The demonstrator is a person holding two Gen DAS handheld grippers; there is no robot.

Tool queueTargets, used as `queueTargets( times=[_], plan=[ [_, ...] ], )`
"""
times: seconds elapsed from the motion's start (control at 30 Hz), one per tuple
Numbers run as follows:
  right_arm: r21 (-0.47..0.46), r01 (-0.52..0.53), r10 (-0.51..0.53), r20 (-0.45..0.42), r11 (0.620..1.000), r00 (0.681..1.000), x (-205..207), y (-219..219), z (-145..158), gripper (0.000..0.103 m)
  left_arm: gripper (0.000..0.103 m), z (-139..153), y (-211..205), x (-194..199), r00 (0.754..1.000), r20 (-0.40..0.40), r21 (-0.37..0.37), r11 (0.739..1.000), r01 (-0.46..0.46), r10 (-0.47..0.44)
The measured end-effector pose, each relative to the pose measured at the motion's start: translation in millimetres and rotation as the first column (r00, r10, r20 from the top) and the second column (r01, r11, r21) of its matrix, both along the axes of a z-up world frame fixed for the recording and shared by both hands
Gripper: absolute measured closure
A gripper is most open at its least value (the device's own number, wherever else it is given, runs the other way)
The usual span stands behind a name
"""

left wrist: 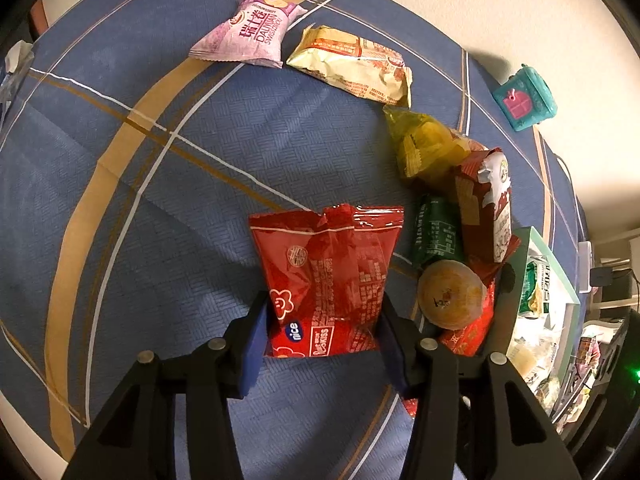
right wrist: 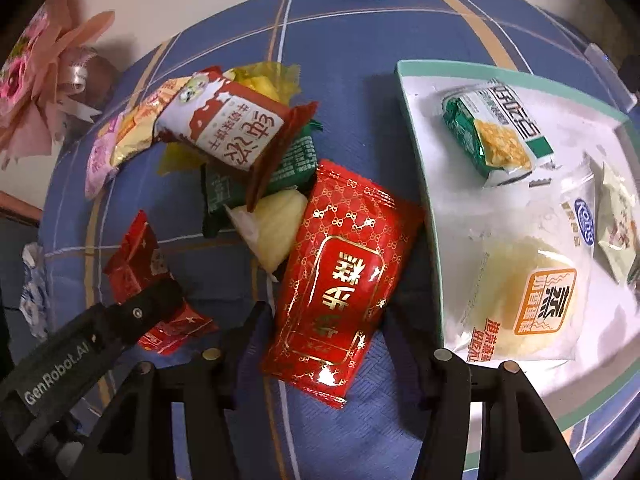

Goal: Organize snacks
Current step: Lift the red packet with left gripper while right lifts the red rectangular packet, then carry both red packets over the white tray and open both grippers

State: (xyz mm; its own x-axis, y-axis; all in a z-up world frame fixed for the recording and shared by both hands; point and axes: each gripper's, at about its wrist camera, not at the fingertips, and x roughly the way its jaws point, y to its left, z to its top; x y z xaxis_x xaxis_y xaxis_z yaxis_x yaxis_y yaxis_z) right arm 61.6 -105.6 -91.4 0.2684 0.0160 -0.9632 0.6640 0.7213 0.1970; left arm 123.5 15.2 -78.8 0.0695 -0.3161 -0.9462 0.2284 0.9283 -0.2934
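My left gripper [left wrist: 324, 320] has its pads against both sides of a red "nice" snack bag [left wrist: 328, 276] on the blue cloth; the same bag shows in the right wrist view [right wrist: 152, 276] under the left gripper's finger. My right gripper [right wrist: 326, 316] is open around the near end of a red-and-gold packet [right wrist: 340, 272], which lies flat beside the white tray [right wrist: 420, 168]. The tray holds a green-white packet [right wrist: 496, 128] and a clear cake packet [right wrist: 524, 296]. A pile of snacks [right wrist: 232, 136] lies left of the tray.
A pink packet [left wrist: 248, 32] and a cream packet [left wrist: 356, 64] lie at the far side of the cloth. A teal toy house [left wrist: 524, 96] stands by the wall. A round bun [left wrist: 452, 294] sits by the tray. A pink flower bouquet [right wrist: 36, 80] is at far left.
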Motion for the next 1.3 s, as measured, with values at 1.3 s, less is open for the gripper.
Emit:
queueTargets(
  times=[1.3],
  plan=[
    [0.110, -0.014, 0.001, 0.125, 0.994, 0.992, -41, -32, 65, 0.054, 0.058, 63, -17, -6, 0.990, 0.144, -0.099, 0.995, 0.012, 0.002]
  ],
)
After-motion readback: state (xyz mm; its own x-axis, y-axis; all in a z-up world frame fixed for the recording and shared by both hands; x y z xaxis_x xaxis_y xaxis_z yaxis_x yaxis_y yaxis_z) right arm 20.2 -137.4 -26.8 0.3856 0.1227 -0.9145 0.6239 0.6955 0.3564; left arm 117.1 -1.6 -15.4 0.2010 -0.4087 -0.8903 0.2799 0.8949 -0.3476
